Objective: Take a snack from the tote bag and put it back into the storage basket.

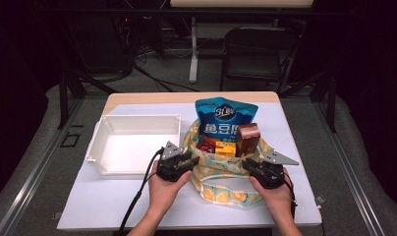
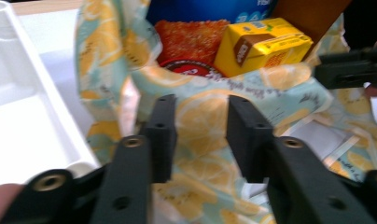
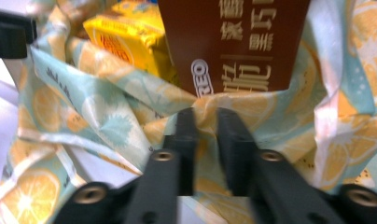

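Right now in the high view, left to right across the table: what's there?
White tray → left gripper → yellow box inside the lemon-print bag → brown carton → right gripper.

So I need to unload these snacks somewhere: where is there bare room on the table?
The white tray left of the lemon-print bag is empty inside. Bare mat also lies in front of the tray, by the left gripper. It is crowded around the bag, where the blue pouch, yellow carton, brown box and right gripper cluster.
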`<action>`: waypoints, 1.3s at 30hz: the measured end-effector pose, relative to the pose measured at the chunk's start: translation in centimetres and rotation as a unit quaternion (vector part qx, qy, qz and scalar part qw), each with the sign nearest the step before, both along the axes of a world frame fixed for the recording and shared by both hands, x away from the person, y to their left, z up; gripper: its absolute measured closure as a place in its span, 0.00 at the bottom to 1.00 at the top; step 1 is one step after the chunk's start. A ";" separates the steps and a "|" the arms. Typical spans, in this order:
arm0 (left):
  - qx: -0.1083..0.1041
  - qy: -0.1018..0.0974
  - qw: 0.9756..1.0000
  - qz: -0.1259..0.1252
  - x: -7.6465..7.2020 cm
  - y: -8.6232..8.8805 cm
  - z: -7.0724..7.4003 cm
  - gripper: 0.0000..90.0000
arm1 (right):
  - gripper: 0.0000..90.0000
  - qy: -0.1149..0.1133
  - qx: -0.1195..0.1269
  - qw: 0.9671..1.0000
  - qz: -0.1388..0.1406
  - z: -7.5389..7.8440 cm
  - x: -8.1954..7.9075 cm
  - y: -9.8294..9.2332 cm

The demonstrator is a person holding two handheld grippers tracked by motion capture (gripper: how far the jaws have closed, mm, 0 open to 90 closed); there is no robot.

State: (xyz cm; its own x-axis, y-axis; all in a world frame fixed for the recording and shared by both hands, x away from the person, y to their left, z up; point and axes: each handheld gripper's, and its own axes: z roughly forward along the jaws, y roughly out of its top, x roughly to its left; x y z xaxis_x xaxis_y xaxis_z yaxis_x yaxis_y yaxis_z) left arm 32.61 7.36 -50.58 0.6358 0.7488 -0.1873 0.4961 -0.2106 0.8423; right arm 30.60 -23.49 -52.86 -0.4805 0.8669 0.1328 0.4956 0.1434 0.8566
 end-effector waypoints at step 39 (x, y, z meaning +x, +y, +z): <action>0.049 0.017 0.999 -0.004 0.3 -2.5 -1.2 1.00 | 1.00 -0.030 -0.006 0.999 0.034 0.2 -1.0 1.3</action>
State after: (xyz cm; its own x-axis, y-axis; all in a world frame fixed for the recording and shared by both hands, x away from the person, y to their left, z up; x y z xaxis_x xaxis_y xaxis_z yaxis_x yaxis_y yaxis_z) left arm 32.91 4.83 -51.80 0.6368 0.7592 -0.1343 0.5218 -0.2962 0.8000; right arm 29.60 -22.23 -52.70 -0.5458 0.8328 0.0923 0.4328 0.1858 0.8821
